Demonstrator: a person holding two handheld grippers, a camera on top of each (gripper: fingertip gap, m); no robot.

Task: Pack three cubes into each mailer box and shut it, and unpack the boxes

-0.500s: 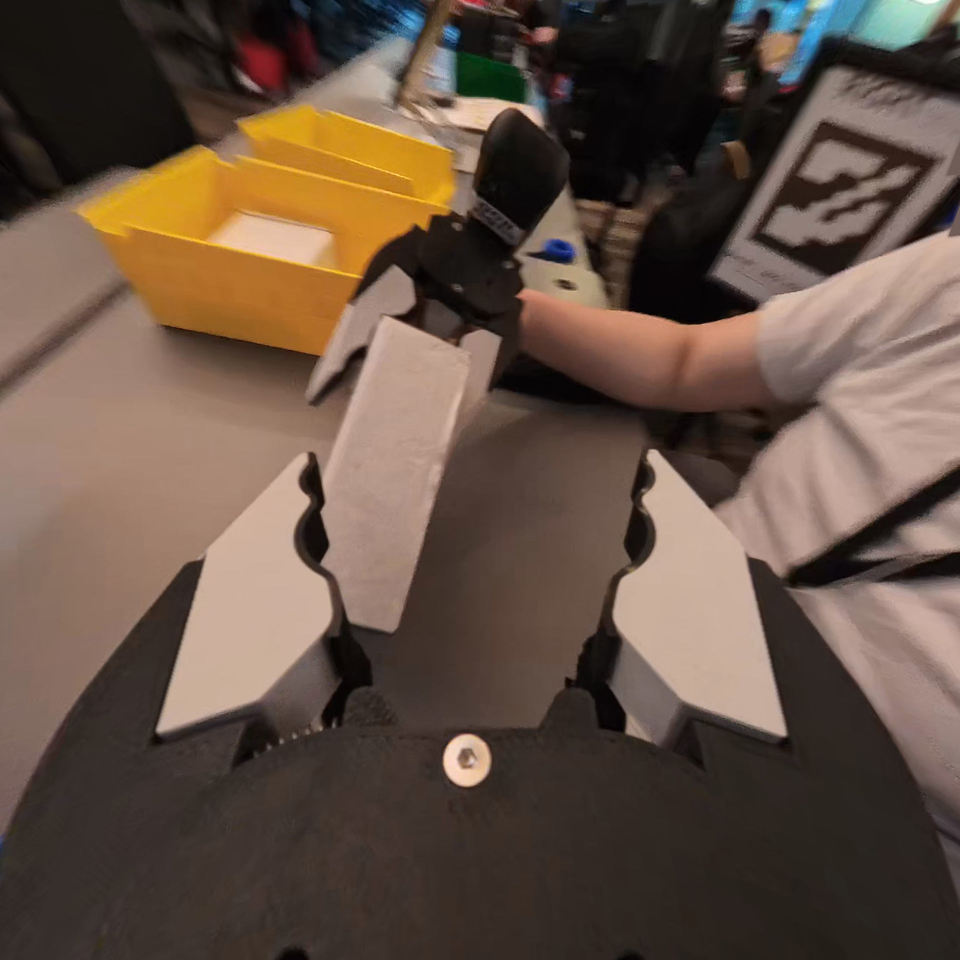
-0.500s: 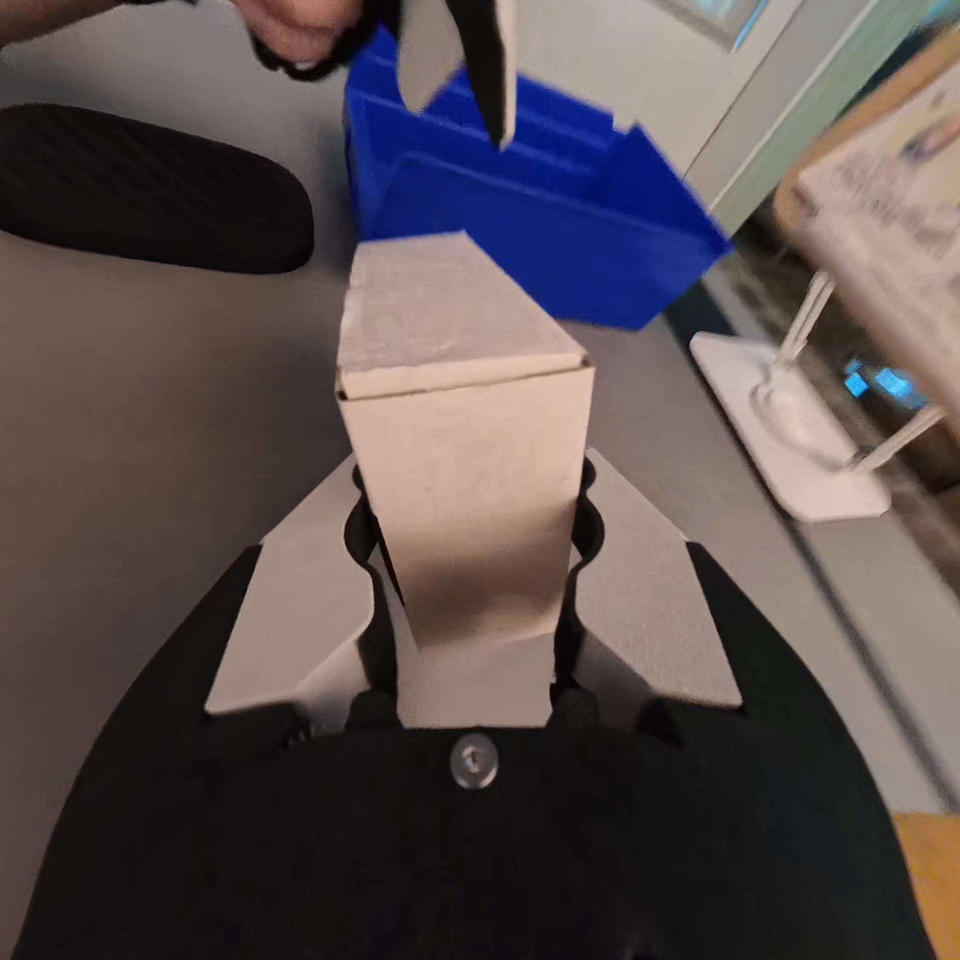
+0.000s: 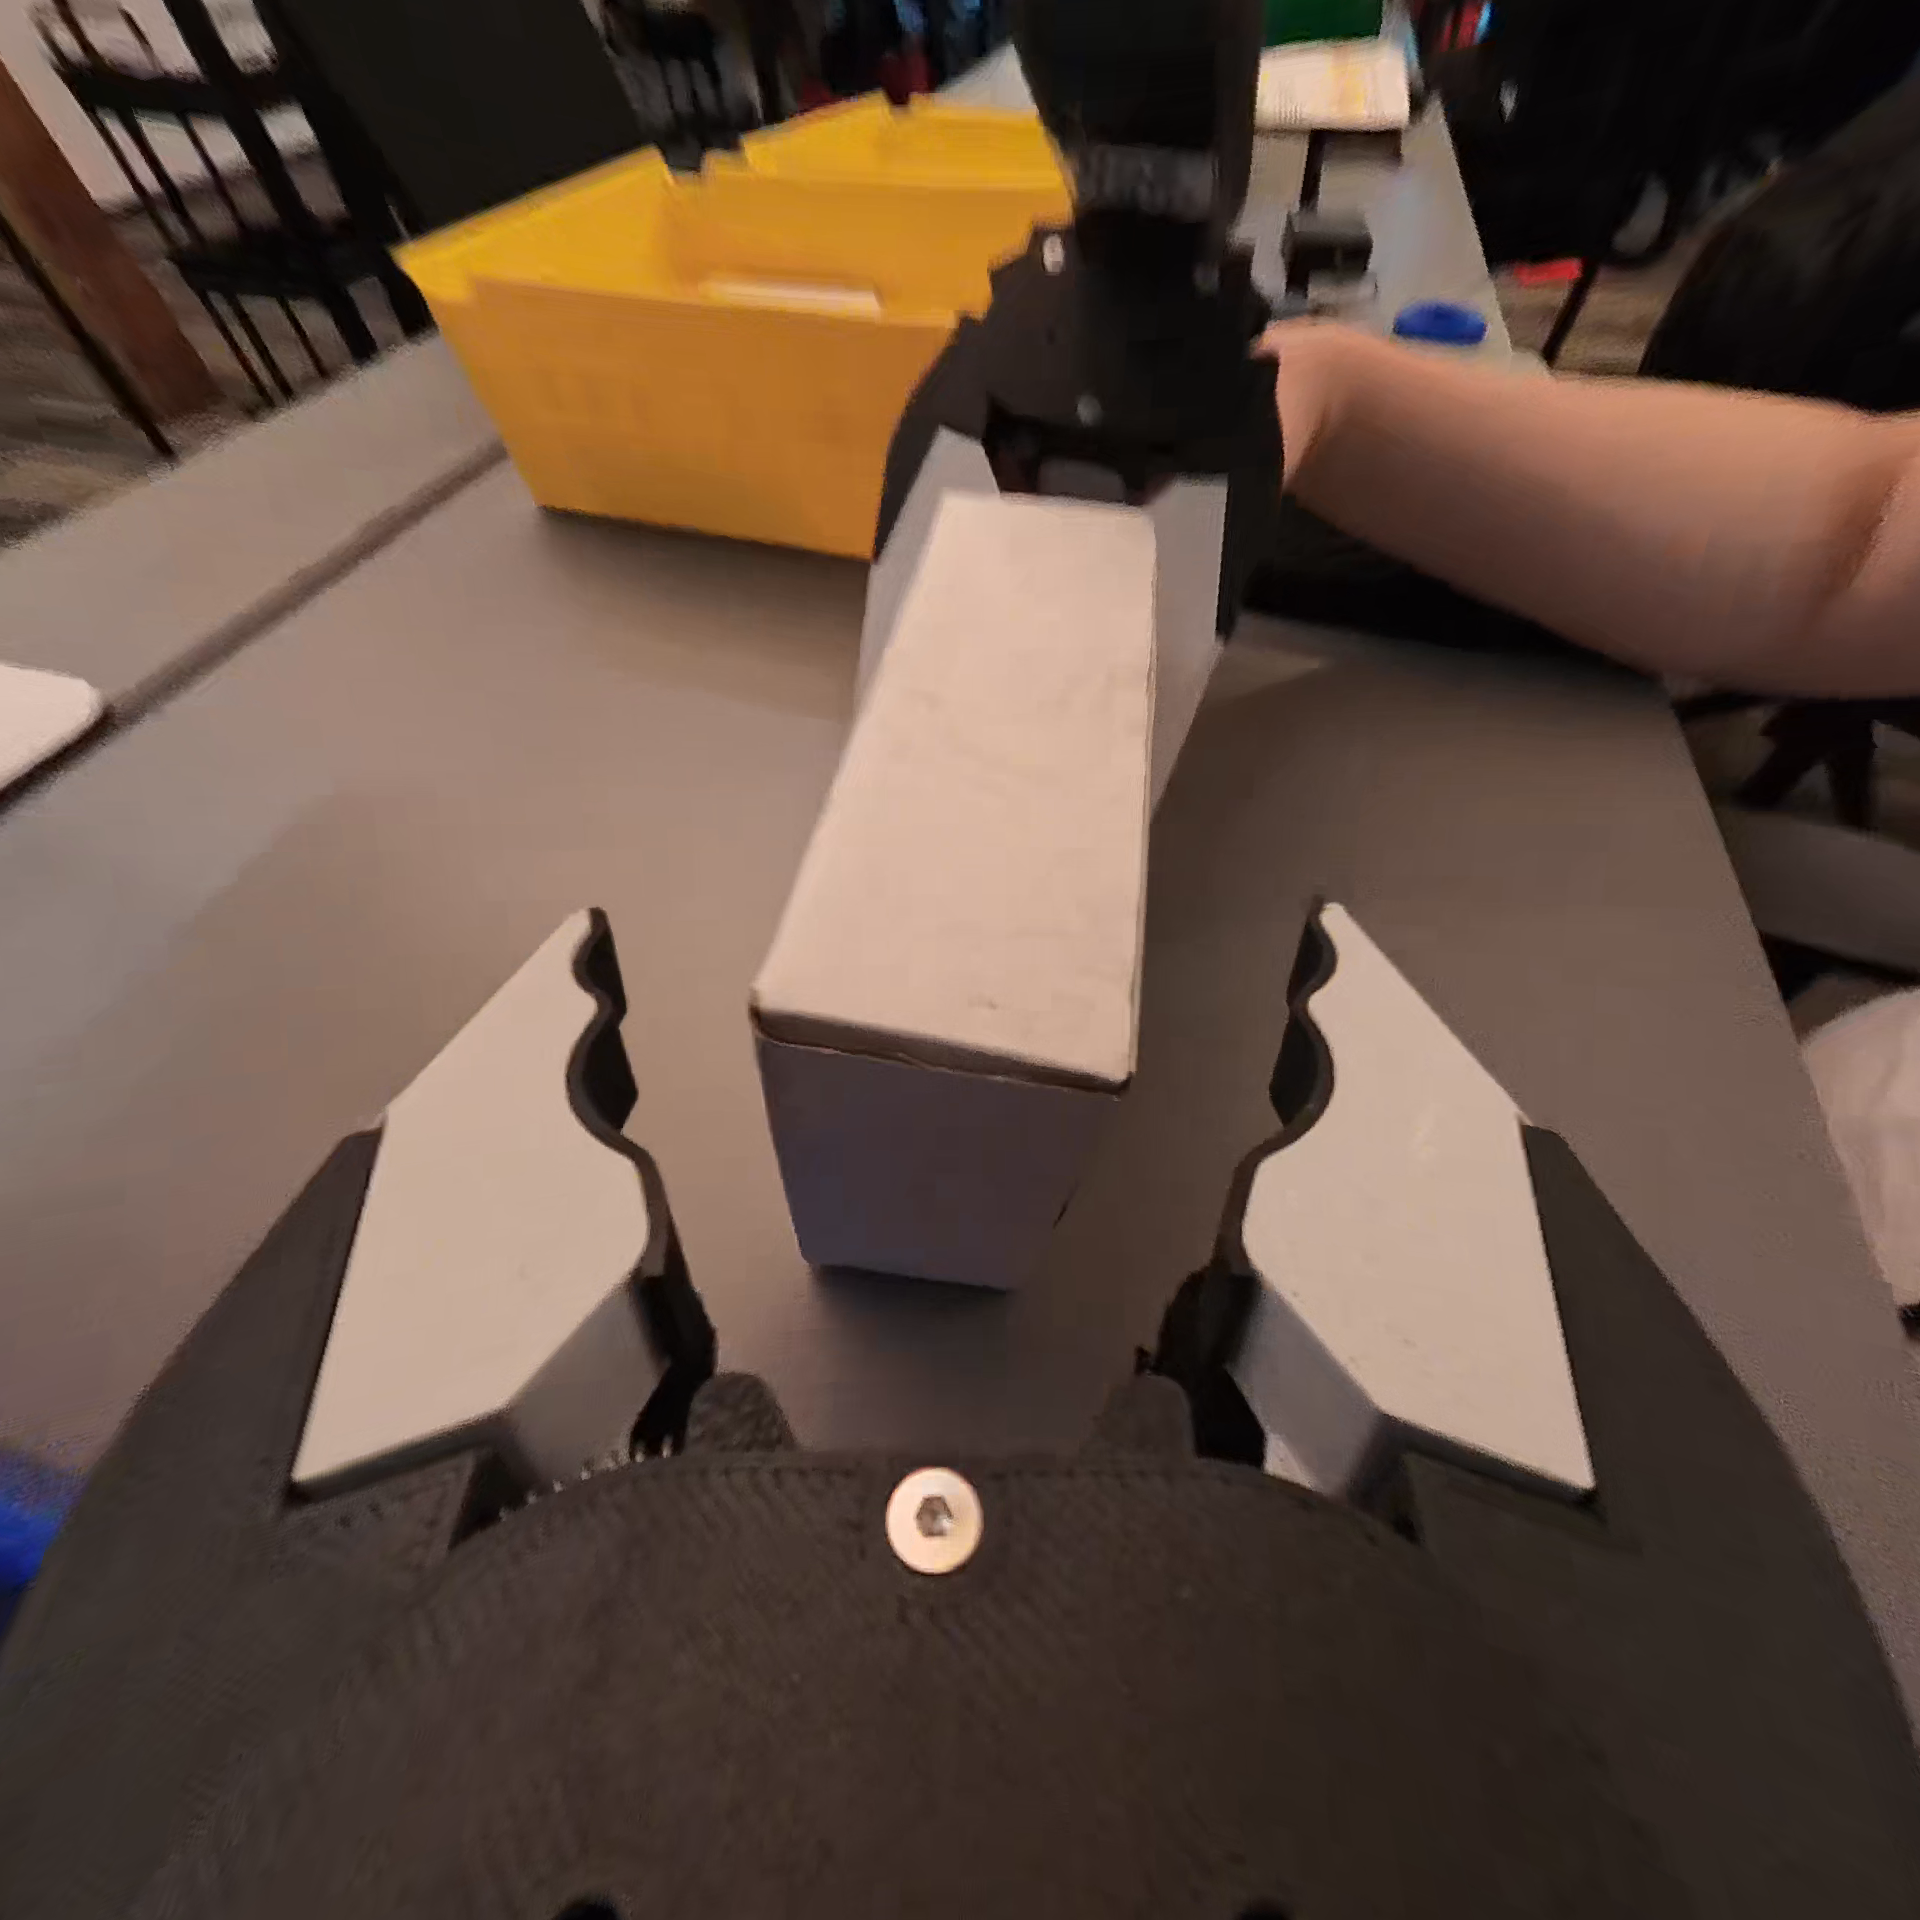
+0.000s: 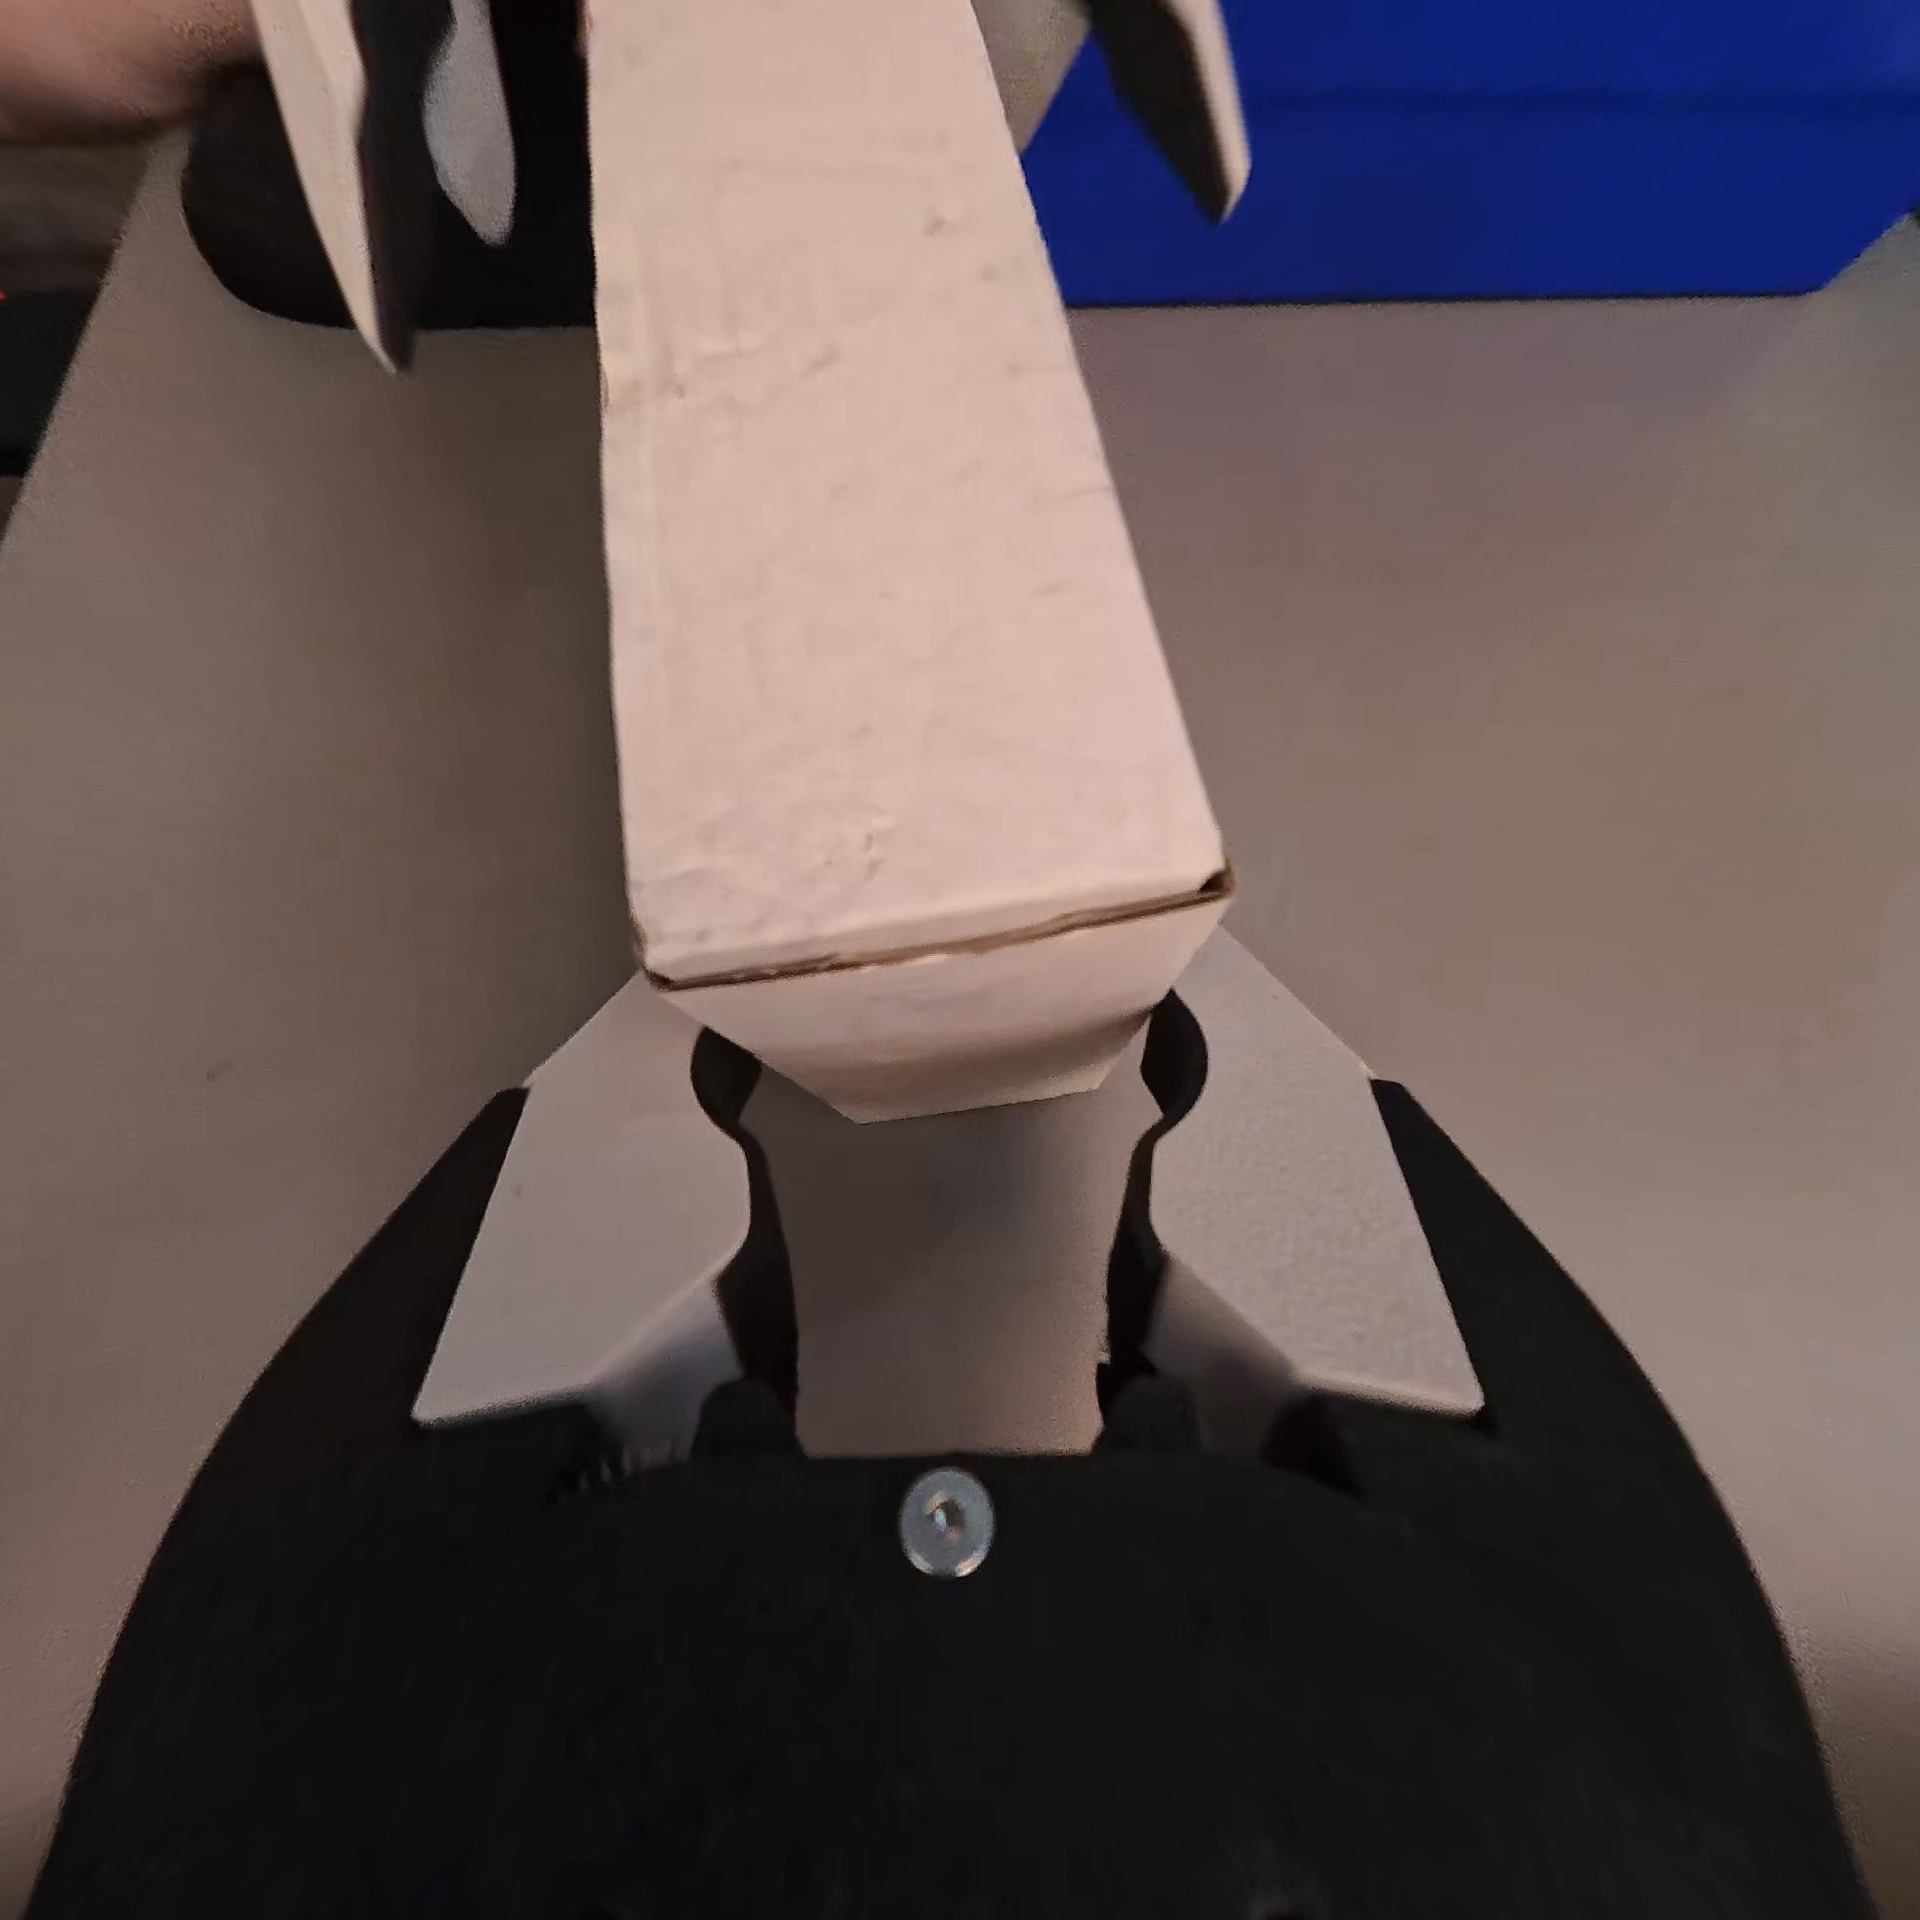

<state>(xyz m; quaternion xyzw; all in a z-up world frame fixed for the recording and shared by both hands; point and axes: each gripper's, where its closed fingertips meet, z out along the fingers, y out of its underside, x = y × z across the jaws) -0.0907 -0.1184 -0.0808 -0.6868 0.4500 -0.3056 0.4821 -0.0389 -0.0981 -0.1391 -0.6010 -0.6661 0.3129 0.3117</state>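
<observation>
your right gripper (image 4: 951, 1143) pinches the far end of the mailer box (image 3: 977, 862); its long axis points at your left gripper (image 3: 956, 1132), spread wide around the near end.

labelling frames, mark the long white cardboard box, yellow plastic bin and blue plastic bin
long white cardboard box (image 3: 987, 790): left wrist view, top face
yellow plastic bin (image 3: 686, 416): left wrist view, front wall
blue plastic bin (image 4: 1507, 177): right wrist view, side wall

No legible text — box, bins unmarked
</observation>
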